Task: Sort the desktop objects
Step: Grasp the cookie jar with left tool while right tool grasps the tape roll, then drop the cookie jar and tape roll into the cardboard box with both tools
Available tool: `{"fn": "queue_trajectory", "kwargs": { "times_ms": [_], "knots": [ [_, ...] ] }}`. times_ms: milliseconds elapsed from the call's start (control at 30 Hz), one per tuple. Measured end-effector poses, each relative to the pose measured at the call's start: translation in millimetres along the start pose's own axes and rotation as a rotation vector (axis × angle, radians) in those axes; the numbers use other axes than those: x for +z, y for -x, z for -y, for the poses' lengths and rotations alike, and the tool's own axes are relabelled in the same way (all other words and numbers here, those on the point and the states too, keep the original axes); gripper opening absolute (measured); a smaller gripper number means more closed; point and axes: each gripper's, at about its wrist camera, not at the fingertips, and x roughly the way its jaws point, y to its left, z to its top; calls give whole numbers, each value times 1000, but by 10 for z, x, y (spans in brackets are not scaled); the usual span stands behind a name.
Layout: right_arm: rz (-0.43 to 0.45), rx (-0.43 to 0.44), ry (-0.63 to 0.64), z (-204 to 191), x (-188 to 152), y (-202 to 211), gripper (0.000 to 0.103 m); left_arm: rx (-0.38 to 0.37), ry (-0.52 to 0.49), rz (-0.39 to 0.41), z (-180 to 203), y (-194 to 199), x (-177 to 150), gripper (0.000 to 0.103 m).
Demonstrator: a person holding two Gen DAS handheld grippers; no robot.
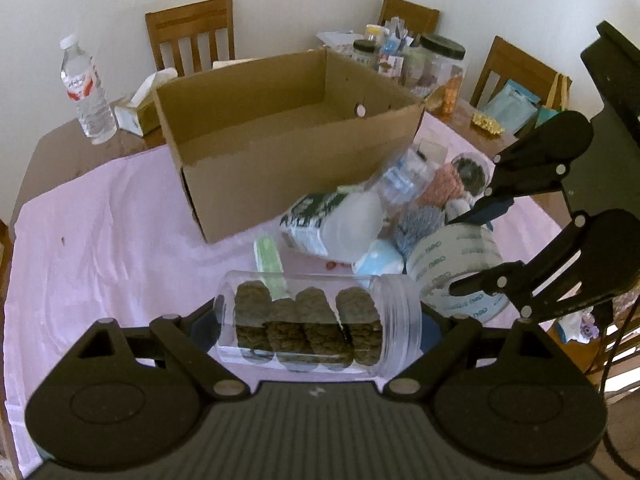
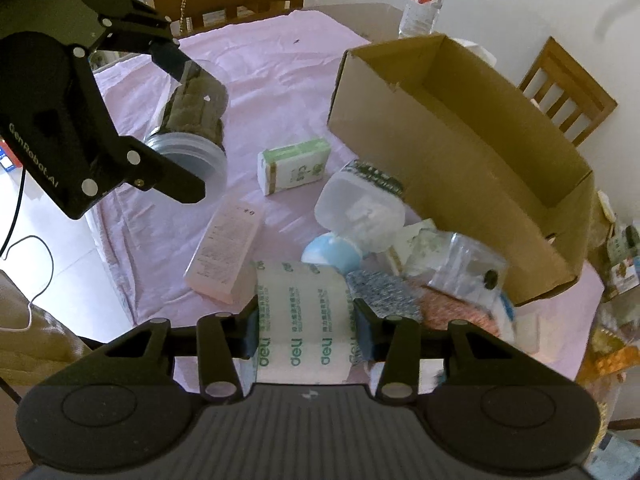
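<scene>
A clear plastic jar of brown cookies [image 1: 316,320] lies sideways between the fingers of my left gripper [image 1: 320,314], whose pads press on its base and its lid end; the jar hangs above the pink tablecloth [image 1: 100,240]. The right wrist view shows the same jar [image 2: 196,112] in the left gripper [image 2: 188,124] at upper left. My right gripper [image 2: 306,320] is shut on a roll of clear tape with green print [image 2: 300,300], pads on its two flat sides. In the left wrist view, that tape roll [image 1: 452,256] and right gripper [image 1: 460,254] are at the right. An open cardboard box [image 1: 280,152] stands behind.
On the cloth lie a green tissue pack [image 2: 294,164], a pink carton [image 2: 226,248], a tipped white plastic jar [image 2: 360,204], a blue ball [image 2: 330,254] and knitted items beside the box [image 2: 440,184]. A water bottle [image 1: 86,88], jars [image 1: 440,60] and chairs stand farther back.
</scene>
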Motion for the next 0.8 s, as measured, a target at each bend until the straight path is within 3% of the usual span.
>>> {"fn": "queue_trajectory", "kwargs": {
  "times_ms": [267,467,800],
  "knots": [
    [39,-64,43,136,195,190,51,13,-32,57,-64,71,327,92],
    [88,-136,64,382,459,369,50,37,-67,109,-203,91,764,92],
    [116,-235,43,1024,992,224,50,81,-98,140,-519,-308,1437,92]
  ]
}}
